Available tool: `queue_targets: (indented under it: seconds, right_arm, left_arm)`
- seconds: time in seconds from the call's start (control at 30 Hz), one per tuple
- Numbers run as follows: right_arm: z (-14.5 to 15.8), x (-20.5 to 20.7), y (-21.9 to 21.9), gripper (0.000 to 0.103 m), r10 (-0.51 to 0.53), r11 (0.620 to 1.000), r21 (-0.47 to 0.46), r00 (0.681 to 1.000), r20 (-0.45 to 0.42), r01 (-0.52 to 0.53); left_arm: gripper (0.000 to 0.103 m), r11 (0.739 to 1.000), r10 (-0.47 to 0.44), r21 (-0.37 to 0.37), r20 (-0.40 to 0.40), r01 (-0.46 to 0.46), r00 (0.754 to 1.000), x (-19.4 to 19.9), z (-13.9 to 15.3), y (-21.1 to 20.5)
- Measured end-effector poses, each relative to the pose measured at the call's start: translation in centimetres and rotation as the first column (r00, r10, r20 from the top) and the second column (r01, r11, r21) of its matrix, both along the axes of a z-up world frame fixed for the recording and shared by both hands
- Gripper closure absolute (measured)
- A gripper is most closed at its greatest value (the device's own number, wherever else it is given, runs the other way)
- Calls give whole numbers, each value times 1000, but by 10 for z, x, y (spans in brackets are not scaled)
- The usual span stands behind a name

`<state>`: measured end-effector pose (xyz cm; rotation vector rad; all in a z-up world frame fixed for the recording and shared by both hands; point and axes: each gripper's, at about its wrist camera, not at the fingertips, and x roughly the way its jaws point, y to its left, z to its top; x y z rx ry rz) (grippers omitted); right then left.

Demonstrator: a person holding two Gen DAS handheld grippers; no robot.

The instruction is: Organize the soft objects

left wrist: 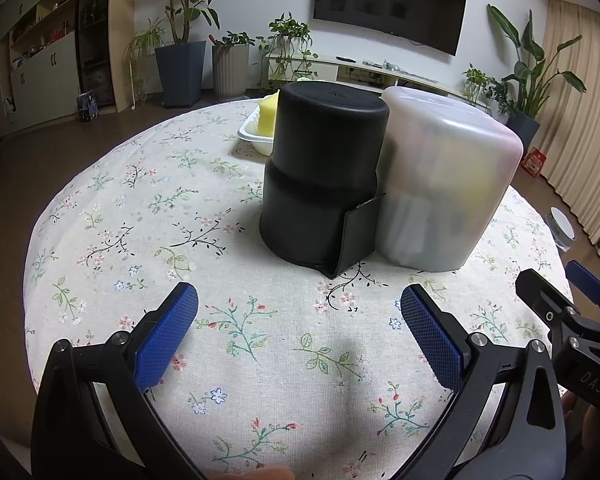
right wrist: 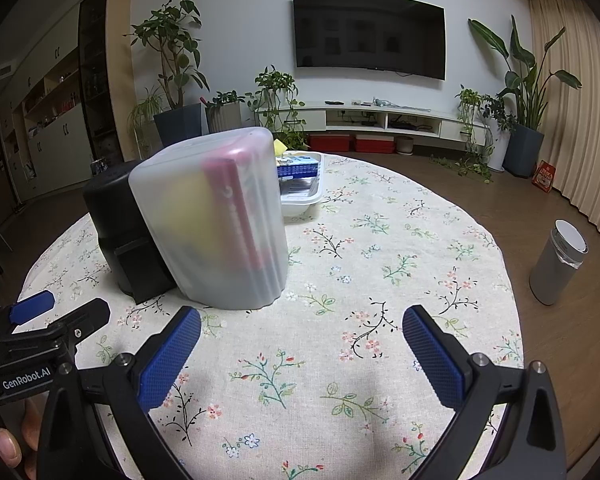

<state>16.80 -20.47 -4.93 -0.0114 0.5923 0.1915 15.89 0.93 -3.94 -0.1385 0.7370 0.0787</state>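
Sponges first: a yellow foam sponge sits in the shallow white plastic tray at twelve o'clock on the bench, half hidden behind the containers, with blue-and-white packets lying beside it in the same tray. More soft stuff seems packed already — a yellow shape and a red-pink roll show through the frosted translucent plastic tub, which stands upside down at centre, touching the black plastic cylindrical container at its nine o'clock. That black one is inverted too, a flat tab jutting from its base. Both look parked mouth-down, likely to keep their contents tucked in.

Now the tools: left gripper hovers low at six o'clock, blue pads spread wide, nothing between them, lined up on the seam between the two containers. Right gripper hangs alongside at about four o'clock, jaws equally wide apart and empty, facing the tub's right flank.

My read: both are poised for an approach, with the tray's loose items not yet sorted. Floral tablecloth covers the round bench.
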Motion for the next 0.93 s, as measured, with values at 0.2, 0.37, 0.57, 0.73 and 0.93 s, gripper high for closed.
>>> queue_targets:
  seconds: [0.2, 0.37, 0.57, 0.73, 0.93]
  right_arm:
    - [0, 0, 0, 0, 1, 1000, 0, 1000, -2, -1]
    - [-1, 0, 1, 0, 3, 1000, -4, 1000, -3, -3]
    - [-1, 0, 2, 0, 4, 1000, -5, 1000, -5, -4]
    - [0, -1, 2, 0, 4, 1000, -7, 1000, -3, -4]
    - [0, 0, 3, 0, 5, 1000, -8, 1000, -4, -5]
  left_arm:
    - [0, 1000, 2, -3, -2, -2, 1000, 0, 0, 1]
    - [0, 1000, 2, -2, -1, -2, 1000, 0, 0, 1]
    - [0, 1000, -5, 3, 6, 5, 1000, -1, 1, 0]
    - [0, 1000, -8, 3, 10, 8, 1000, -1, 1, 0]
    - [0, 1000, -8, 3, 10, 8, 1000, -2, 2, 0]
